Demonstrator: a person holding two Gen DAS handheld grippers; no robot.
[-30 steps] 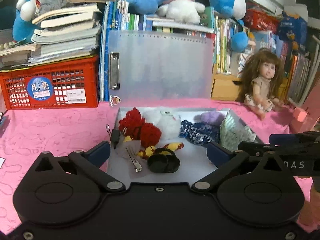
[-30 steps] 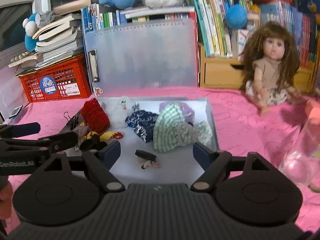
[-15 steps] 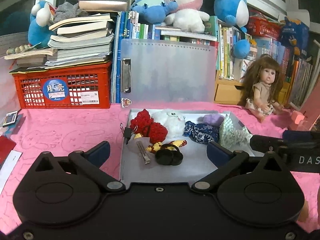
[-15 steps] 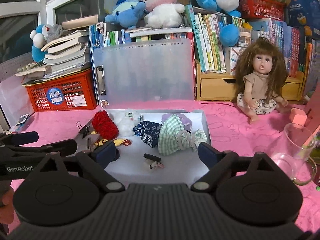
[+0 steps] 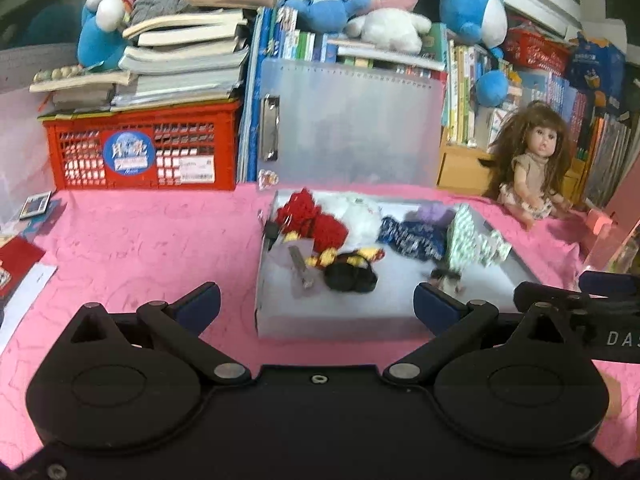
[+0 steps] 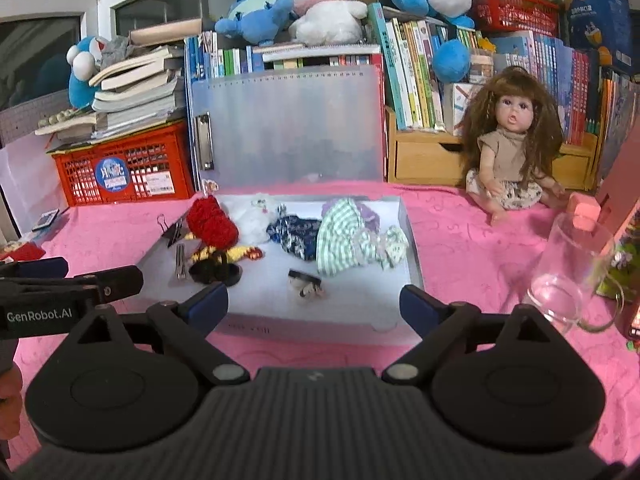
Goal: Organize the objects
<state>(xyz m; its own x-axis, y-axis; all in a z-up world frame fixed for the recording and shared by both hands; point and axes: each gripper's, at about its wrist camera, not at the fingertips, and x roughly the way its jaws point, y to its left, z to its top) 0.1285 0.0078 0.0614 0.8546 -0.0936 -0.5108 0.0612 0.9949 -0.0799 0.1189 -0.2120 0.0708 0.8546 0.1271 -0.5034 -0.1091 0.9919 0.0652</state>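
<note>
Both grippers are seen spread wide and empty: the right gripper, whose jaws have just been opening with nothing between them, and the left gripper are held side by side in front of the shallow grey plastic box, short of its near wall. The step in hand is judged to be an approach or a pause between picks. A next move would call for one small item to be singled out and the fingers lowered around it.

Inside the box, on the pink cloth-covered table, a jumble is shown: a red crocheted piece, a white fluffy toy, a dark blue patterned cloth, a green checked fabric piece, a black round case, a silver metal hair clip and a small black clip. A clear glass mug stands to the right, a long-haired doll behind it.
</note>
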